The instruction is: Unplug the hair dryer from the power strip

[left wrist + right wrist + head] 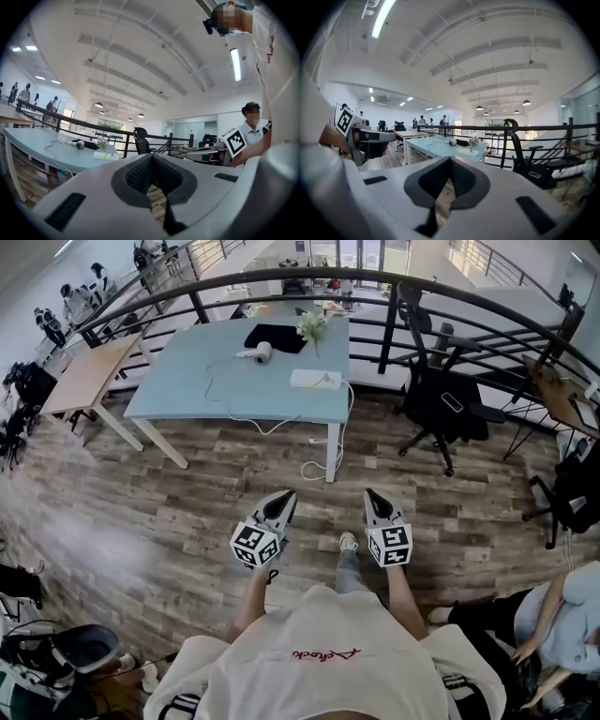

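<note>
A white hair dryer lies near the far side of a light blue table. Its white cord loops over the tabletop toward a white power strip near the table's right edge. From the left gripper view, the hair dryer and the power strip are small and far ahead; the right gripper view also shows the hair dryer and power strip at a distance. My left gripper and right gripper hang side by side over the wooden floor, well short of the table. Both are shut and hold nothing.
A black cloth and a small flower vase sit on the table. A cable trails from the table's right edge to the floor. A black office chair stands to the right, a dark railing behind, and a seated person at lower right.
</note>
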A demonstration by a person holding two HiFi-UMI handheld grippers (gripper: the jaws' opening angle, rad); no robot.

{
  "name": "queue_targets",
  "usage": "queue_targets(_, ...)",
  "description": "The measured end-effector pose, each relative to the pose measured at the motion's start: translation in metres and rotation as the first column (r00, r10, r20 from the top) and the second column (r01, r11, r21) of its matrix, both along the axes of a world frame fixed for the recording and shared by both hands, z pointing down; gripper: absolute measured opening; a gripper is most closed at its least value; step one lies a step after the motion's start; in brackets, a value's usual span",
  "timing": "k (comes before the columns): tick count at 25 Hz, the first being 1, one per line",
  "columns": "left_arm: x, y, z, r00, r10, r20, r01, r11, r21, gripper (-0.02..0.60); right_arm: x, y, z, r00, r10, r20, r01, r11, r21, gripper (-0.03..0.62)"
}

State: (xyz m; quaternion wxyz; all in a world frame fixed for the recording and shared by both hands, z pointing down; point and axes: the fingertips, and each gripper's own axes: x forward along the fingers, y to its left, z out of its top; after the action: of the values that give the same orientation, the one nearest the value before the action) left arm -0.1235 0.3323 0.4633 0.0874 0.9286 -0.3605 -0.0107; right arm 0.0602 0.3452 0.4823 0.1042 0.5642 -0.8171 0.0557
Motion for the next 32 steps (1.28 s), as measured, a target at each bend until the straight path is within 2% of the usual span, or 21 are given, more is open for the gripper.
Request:
queue_targets(22,0.079,-0.200,-0.010,0.999,-0.039,0.029,0.040,0.999,-0.027,0.009,0.069,-0.212,-0.012,0.997,-0.073,0.028,0.073,0.997,0.004,0.017)
queue_targets(32,0.115,-0.263,-0.005,0.998,-0.062,0.025,0.063,0.998,-0.027,0.009,0.097,-0.274,0.000,0.993,-0.113,0.031,0.113,0.994,-0.010,0.017)
